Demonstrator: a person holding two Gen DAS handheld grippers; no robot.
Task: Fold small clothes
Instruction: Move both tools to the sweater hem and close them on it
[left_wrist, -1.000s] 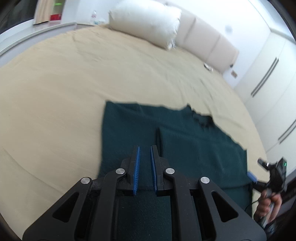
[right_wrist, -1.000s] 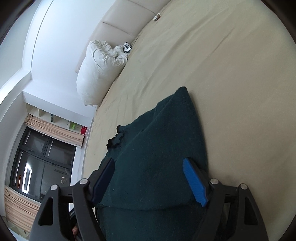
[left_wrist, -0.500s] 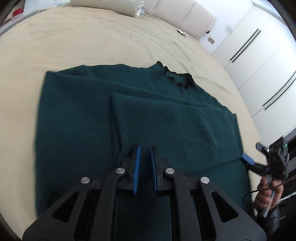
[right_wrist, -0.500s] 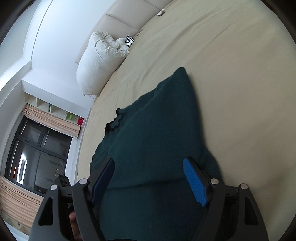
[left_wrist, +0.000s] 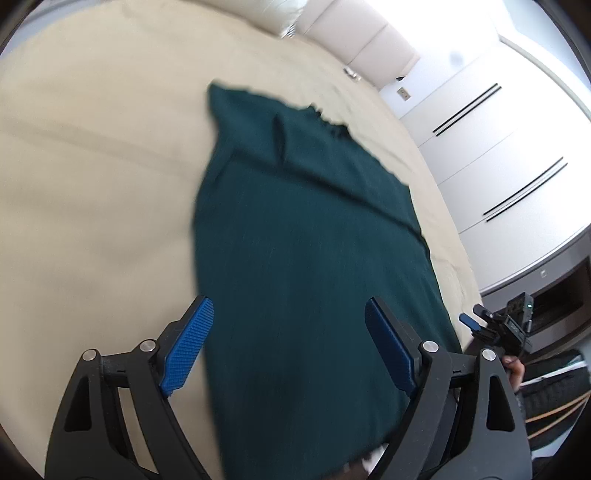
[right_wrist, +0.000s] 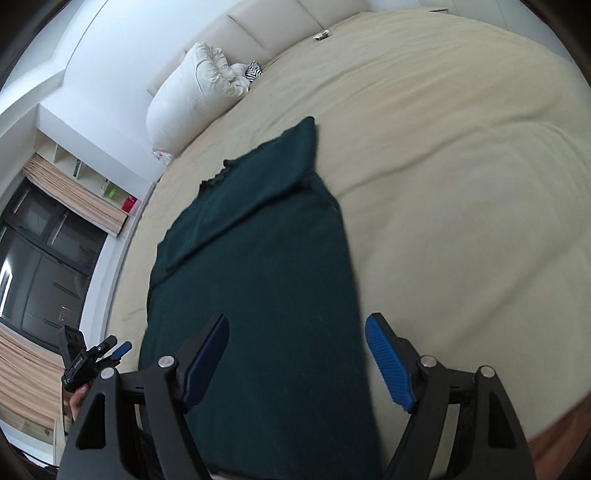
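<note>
The left gripper (left_wrist: 288, 347) has just sprung wide; a second ago its pads were nearly together. Nothing is pinched. The sweater (left_wrist: 306, 240) lies flat on the bed (left_wrist: 92, 184) below and ahead of it. The right gripper (right_wrist: 295, 363) stays spread and empty over the sweater's near part. Farther off, a sleeve now lies folded across the body. Beyond sits a pillow (right_wrist: 192, 92).
</note>
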